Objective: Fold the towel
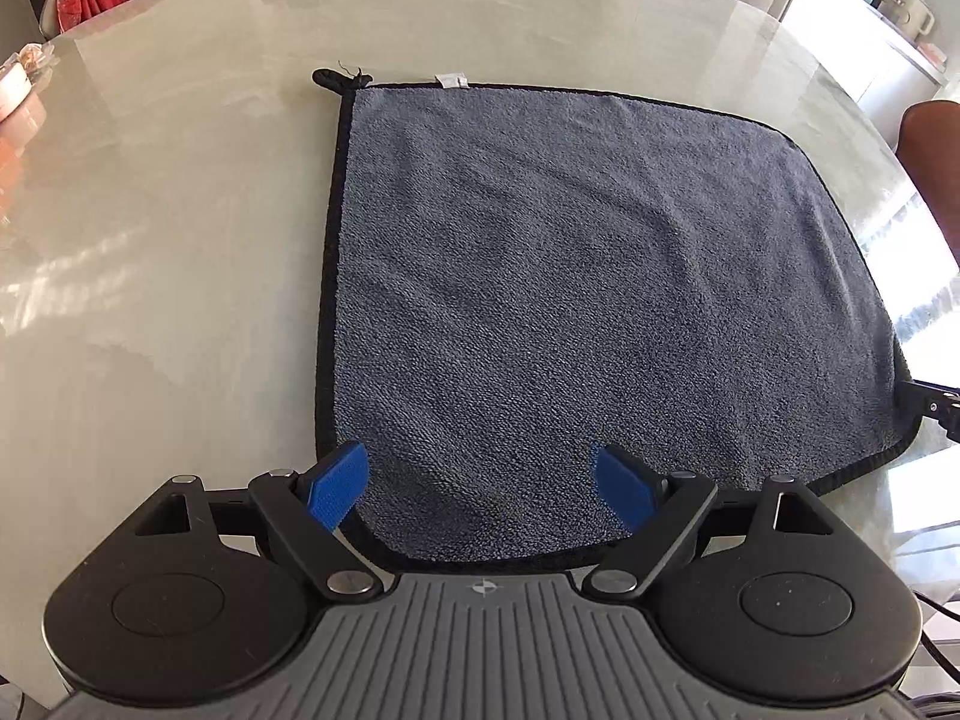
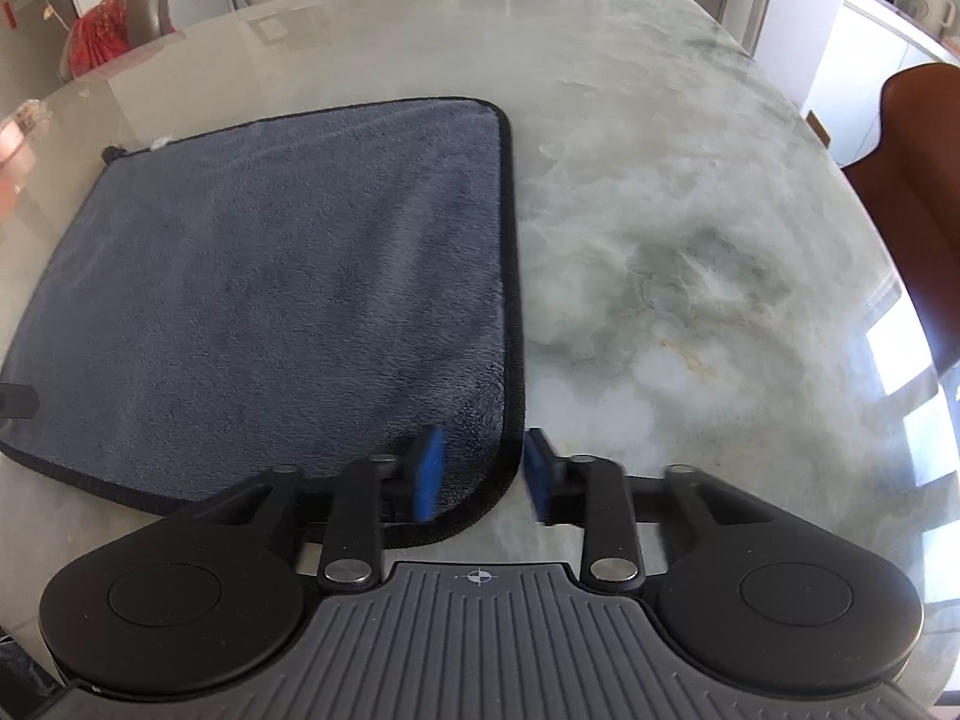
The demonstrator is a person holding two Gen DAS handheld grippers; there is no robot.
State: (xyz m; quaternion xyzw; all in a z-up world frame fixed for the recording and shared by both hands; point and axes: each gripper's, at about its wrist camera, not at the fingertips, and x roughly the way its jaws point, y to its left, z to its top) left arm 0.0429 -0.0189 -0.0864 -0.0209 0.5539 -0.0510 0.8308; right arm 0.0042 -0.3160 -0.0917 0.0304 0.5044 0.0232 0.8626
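Your towel (image 1: 570, 294) lies spread flat on the table (image 1: 156, 252), grey pile up with a black hem all round; in the left wrist view it fills the middle and runs out toward 3 o'clock. Its hanging loop (image 1: 336, 78) sits at the far left corner, at about 11 o'clock, and a small white label (image 1: 451, 80) pokes out of the far hem just beside it. Your left gripper (image 1: 480, 489) stands wide apart over the near edge of the towel, at 6 o'clock, its blue pads (image 1: 337, 492) holding nothing; whether they touch the cloth you cannot tell. In the right wrist view the towel (image 2: 270, 300) lies from 9 o'clock to the centre, with pale marbled table (image 2: 690, 276) from 12 to 3 o'clock. Your right gripper (image 2: 485, 475) is parted narrowly astride the towel's near right corner: one blue pad (image 2: 431, 474) over the cloth, the other just outside the black hem, over bare stone. This view is blurred, so contact is unclear. A brown chair (image 2: 918, 180) stands at 2 o'clock past the table edge, and a red cloth (image 2: 99, 36) hangs on a chair at 10 o'clock.
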